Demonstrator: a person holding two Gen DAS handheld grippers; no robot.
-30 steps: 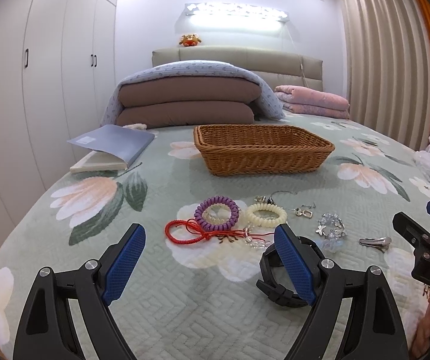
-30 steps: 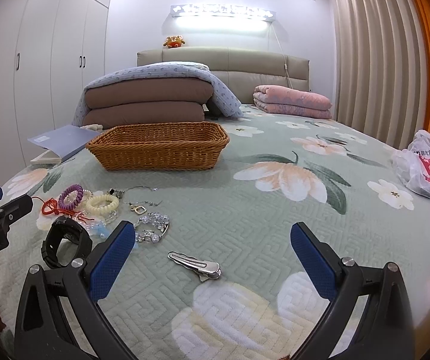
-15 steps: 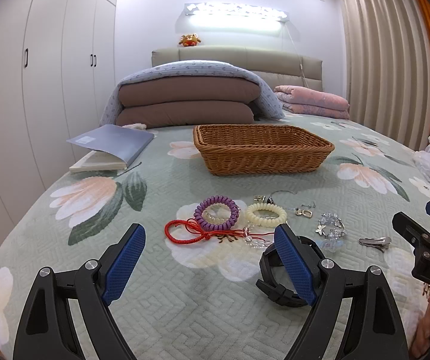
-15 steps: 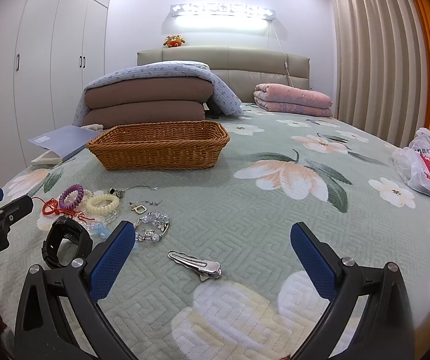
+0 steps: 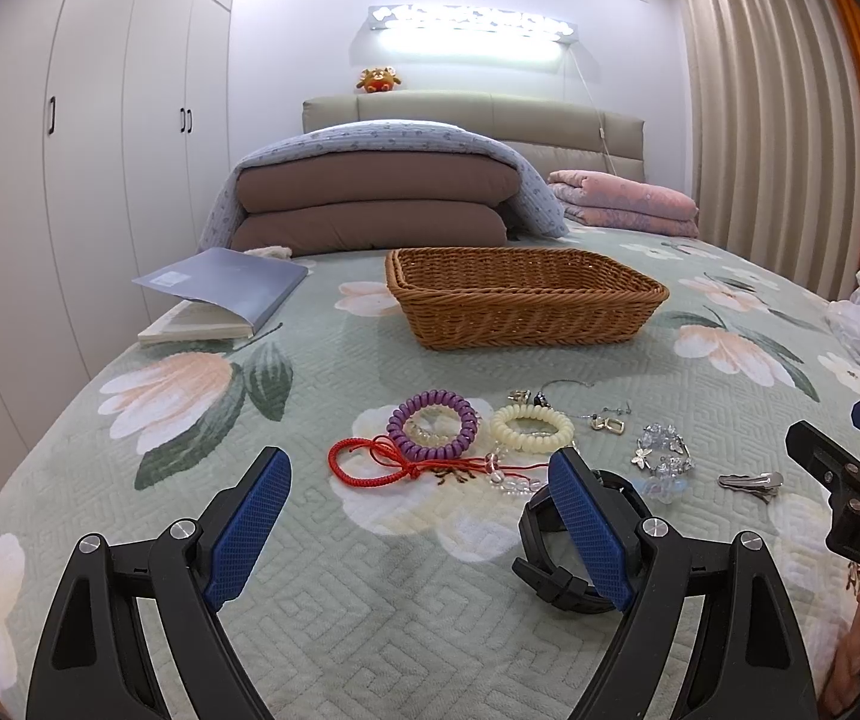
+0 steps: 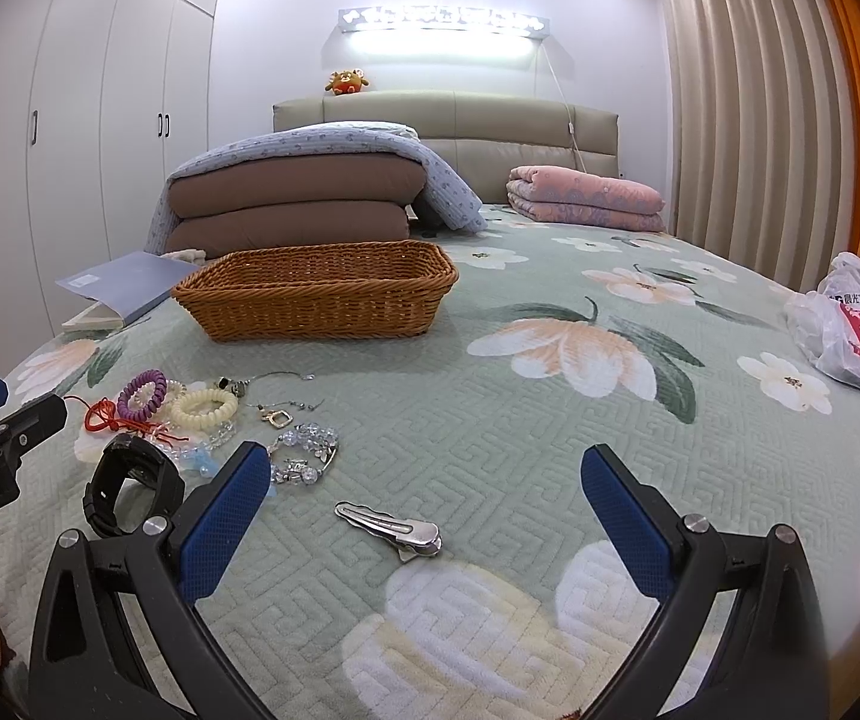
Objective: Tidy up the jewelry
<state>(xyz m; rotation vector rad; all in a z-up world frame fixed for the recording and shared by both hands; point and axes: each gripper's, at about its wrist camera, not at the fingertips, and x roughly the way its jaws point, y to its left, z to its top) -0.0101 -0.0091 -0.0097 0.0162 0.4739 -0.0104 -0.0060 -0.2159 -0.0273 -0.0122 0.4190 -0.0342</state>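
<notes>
Jewelry lies loose on the bed: a red cord bracelet (image 5: 370,462), a purple coil hair tie (image 5: 433,424), a cream bead bracelet (image 5: 531,427), a crystal bracelet (image 5: 662,457), a silver hair clip (image 6: 391,529) and a black watch (image 5: 574,552). An empty wicker basket (image 5: 523,300) stands behind them. My left gripper (image 5: 418,516) is open and empty, just before the red cord, its right finger in front of the watch. My right gripper (image 6: 424,510) is open and empty, hovering over the hair clip.
A grey book (image 5: 223,294) lies left of the basket. Folded brown quilts (image 5: 376,204) and a pink blanket (image 5: 628,201) are at the headboard. A plastic bag (image 6: 856,330) sits at the right bed edge. Wardrobes line the left wall.
</notes>
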